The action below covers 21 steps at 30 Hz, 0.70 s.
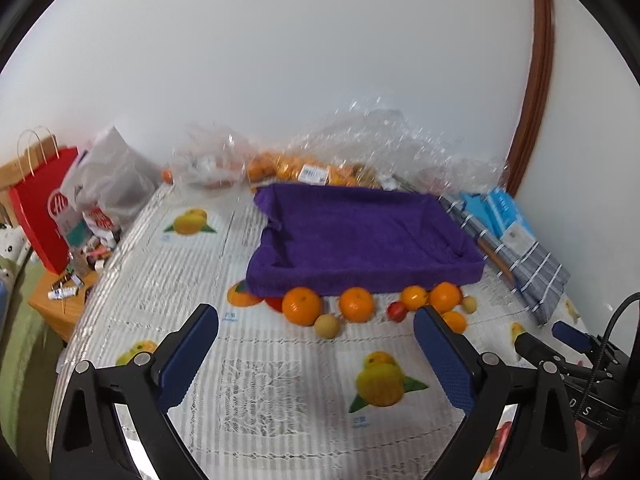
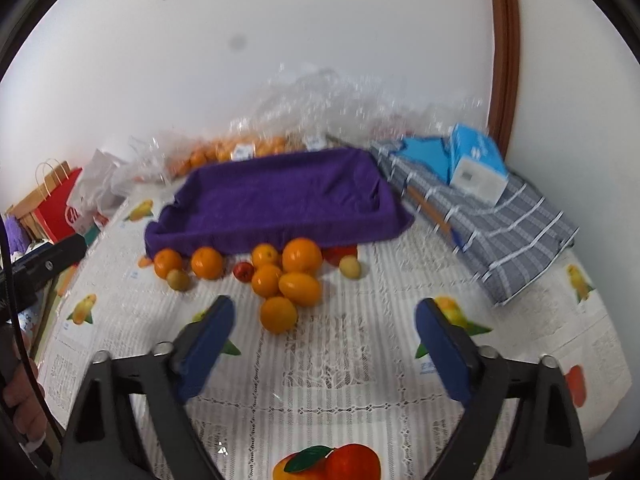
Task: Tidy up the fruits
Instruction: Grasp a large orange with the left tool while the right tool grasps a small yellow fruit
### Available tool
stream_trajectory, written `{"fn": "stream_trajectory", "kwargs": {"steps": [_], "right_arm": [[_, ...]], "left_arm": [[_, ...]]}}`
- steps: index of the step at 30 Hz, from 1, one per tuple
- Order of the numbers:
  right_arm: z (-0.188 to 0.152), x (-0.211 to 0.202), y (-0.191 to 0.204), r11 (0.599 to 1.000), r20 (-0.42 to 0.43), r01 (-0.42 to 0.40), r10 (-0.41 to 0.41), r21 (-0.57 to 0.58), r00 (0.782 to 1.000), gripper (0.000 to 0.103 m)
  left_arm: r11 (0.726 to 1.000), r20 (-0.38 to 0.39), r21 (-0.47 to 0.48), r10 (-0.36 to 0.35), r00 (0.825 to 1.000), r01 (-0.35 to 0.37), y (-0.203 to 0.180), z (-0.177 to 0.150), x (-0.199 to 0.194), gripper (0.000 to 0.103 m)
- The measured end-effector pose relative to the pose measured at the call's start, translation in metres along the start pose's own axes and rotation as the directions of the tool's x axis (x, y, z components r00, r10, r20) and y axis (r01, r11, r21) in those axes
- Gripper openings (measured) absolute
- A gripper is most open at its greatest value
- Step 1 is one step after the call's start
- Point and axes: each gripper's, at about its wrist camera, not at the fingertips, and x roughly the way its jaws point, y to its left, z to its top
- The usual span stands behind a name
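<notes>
Your left hand-held gripper (image 1: 316, 334) is spread wide and holds nothing; it hangs above the desk (image 1: 260, 380), which has a white lace cover printed with fruit pictures. Your right hand-held gripper (image 2: 324, 326) is also wide apart and carries nothing, and its tip shows at the right edge of the left wrist view.

The fruits lie loose on the desk, in a row along the near side of the purple tray (image 1: 360, 236), which is lined with a purple cloth. No fruit can be seen inside the tray. In the right wrist view, a big orange (image 2: 302, 255) touches the tray's front edge, and below it an oval orange fruit (image 2: 300, 288) and a round orange (image 2: 278, 314) form a small heap; the round orange is the nearest one to the right gripper's fingers. More to the left are two oranges (image 2: 207, 263), a small red fruit (image 2: 243, 271) and a small yellow-green fruit (image 2: 178, 279). Another small yellow-green fruit (image 2: 350, 267) lies apart at the right side of the heap.

Behind the tray, clear plastic bags (image 1: 360, 140) with more oranges lean on the wall. To the right of the tray are a grey striped cloth (image 2: 508, 232) and a blue box (image 2: 476, 164) upon it. A red paper bag (image 1: 40, 216) stands at the left, beside the desk.
</notes>
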Motion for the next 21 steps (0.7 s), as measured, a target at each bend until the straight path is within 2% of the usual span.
{"fn": "stream_trajectory", "kwargs": {"steps": [4, 8, 13, 15, 21], "right_arm": [[-0.006, 0.026, 0.003, 1.000, -0.030, 0.016, -0.017, -0.014, 0.999, 0.072], [-0.007, 0.049, -0.001, 0.999, -0.053, 0.048, -0.049, -0.015, 0.997, 0.055], [0.000, 0.071, -0.012, 0.996, -0.055, 0.080, -0.081, -0.025, 0.995, 0.049], [0.004, 0.080, -0.015, 0.996, -0.060, 0.087, -0.089, -0.036, 0.994, 0.043], [0.014, 0.113, -0.022, 0.997, -0.096, 0.067, -0.070, -0.033, 0.993, 0.040]], "left_arm": [[1.000, -0.063, -0.009, 0.017, 0.998, -0.018, 0.015, -0.007, 0.028, 0.098], [0.999, -0.103, -0.017, 0.030, 0.994, -0.032, 0.029, -0.014, 0.050, 0.097], [0.998, -0.150, -0.055, -0.002, 0.989, -0.006, 0.043, -0.019, 0.076, 0.095], [0.998, -0.155, -0.057, -0.003, 0.988, -0.006, 0.045, -0.019, 0.084, 0.095], [0.999, -0.170, -0.033, -0.014, 0.985, 0.008, 0.041, -0.018, 0.105, 0.091]]}}
